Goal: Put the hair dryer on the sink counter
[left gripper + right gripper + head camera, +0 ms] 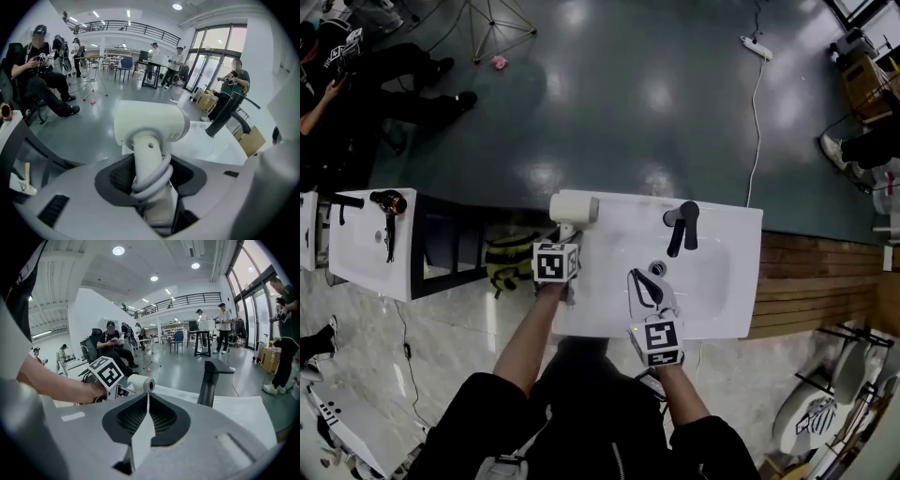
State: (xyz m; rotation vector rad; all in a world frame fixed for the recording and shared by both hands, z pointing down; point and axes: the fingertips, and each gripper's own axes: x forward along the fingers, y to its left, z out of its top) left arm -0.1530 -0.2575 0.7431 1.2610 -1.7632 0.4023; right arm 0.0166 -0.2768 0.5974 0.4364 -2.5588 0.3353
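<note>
Left gripper view, centre: cream hair dryer (pixel 151 125), cord (pixel 151 180) coiled round its handle (pixel 146 154), clamped in my left gripper (pixel 152 190); right gripper (pixel 146 401) jaws pressed together.

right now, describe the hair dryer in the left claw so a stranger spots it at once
Find the white rectangular sink counter in the middle of the head view, then its far left corner. There the left claw is shut on the handle of a cream plastic hair dryer. Unlike the black faucet to its right, it is pale, its cord coiled round the handle.
</note>
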